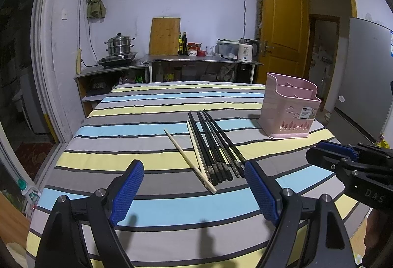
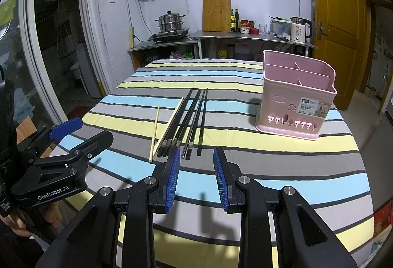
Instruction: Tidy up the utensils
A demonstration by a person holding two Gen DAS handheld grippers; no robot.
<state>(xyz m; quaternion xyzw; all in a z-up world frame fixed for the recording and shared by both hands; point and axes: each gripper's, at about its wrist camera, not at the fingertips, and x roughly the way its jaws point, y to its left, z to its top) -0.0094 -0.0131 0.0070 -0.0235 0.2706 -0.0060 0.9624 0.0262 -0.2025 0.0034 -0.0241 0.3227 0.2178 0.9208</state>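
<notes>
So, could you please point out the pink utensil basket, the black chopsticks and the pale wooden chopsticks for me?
pink utensil basket point(image 2: 292, 110): right wrist view, front wall.
black chopsticks point(image 2: 194, 115): right wrist view, middle of the bundle.
pale wooden chopsticks point(image 1: 180, 148): left wrist view, mid-shaft of the left stick.

The right gripper point(image 2: 195, 164) hangs with its jaws parted just short of the near ends of a bundle of black chopsticks point(image 2: 191, 120) and two pale wooden chopsticks point(image 2: 155, 131) lying on the striped tablecloth point(image 2: 245, 169). A pink utensil basket point(image 2: 294, 105) stands to their right. The left gripper point(image 2: 81, 133) hovers, jaws apart, at the table's left edge.
</notes>
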